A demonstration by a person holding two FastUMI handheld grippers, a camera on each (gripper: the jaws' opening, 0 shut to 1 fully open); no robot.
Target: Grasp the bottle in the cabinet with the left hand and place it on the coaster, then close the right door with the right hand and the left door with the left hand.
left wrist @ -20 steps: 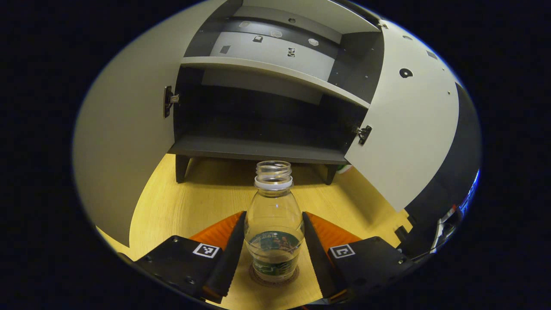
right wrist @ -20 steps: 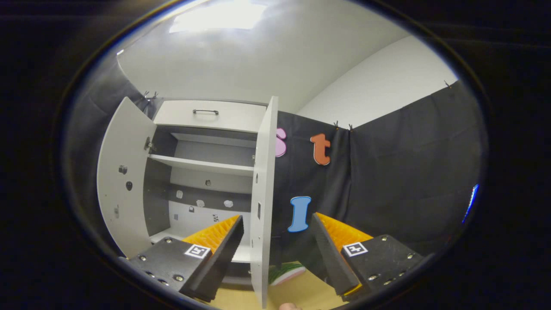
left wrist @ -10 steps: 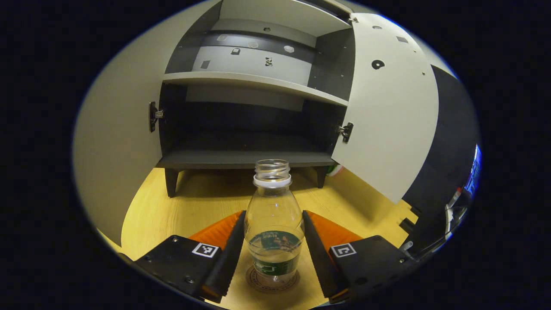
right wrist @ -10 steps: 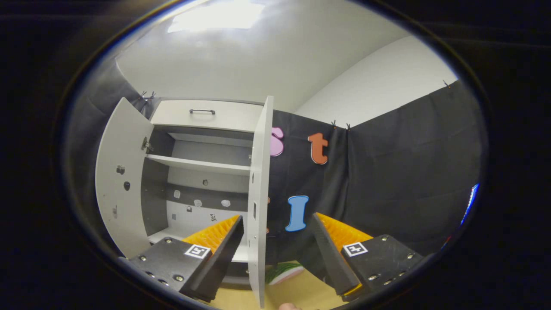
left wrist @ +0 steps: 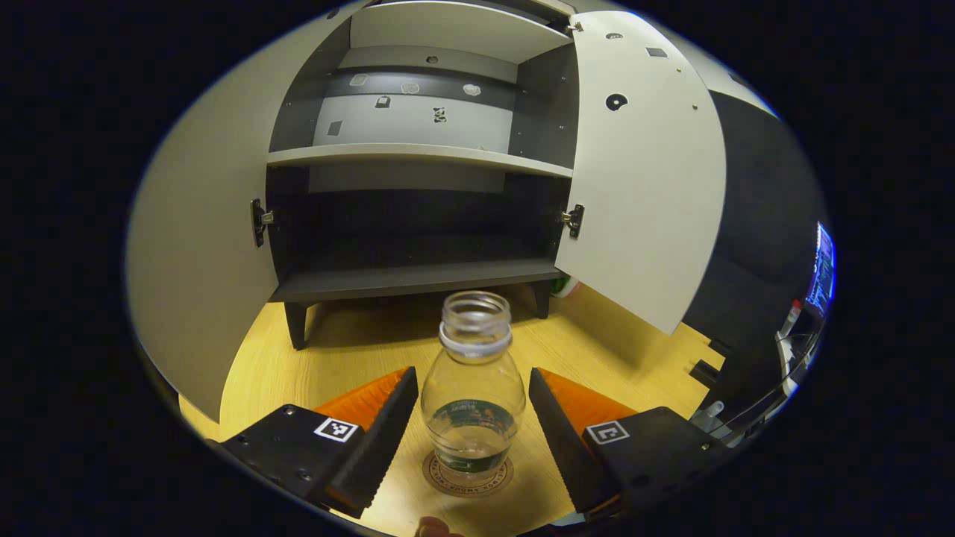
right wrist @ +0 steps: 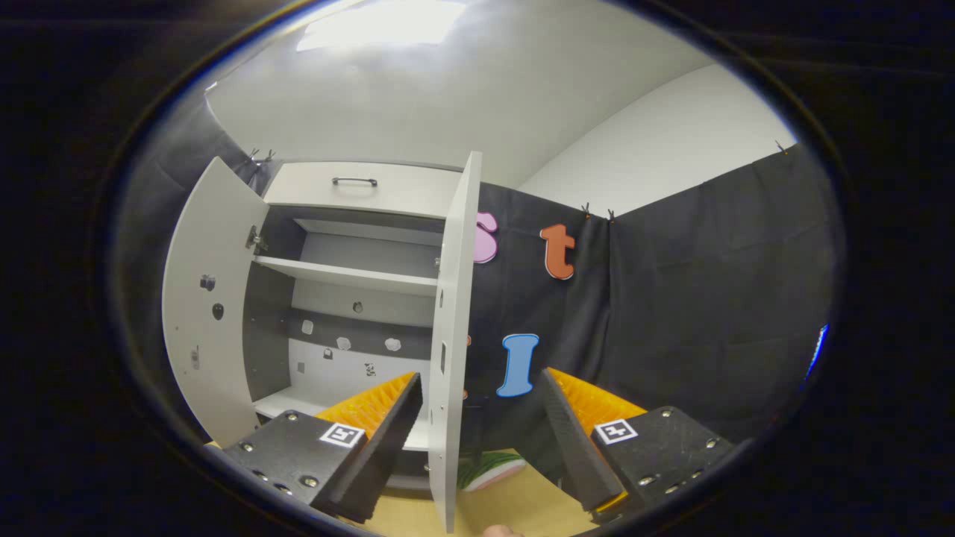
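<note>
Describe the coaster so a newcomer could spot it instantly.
Start at the open cabinet on the yellow wooden table. In front of it, between the left gripper's fingers, stands a clear capless bottle. The coaster is the flat brown disc with a lettered rim beneath it.

In your left gripper view, the bottle point(left wrist: 473, 399) stands upright on the coaster point(left wrist: 468, 473), between the fingers of your left gripper point(left wrist: 471, 425), on the table point(left wrist: 298, 373). Behind it sits the cabinet point(left wrist: 418, 153), its left door point(left wrist: 201, 246) and right door point(left wrist: 645, 171) swung out to either side. In your right gripper view, the right door's point(right wrist: 451, 335) edge stands between the fingers of your right gripper point(right wrist: 477, 440).
</note>
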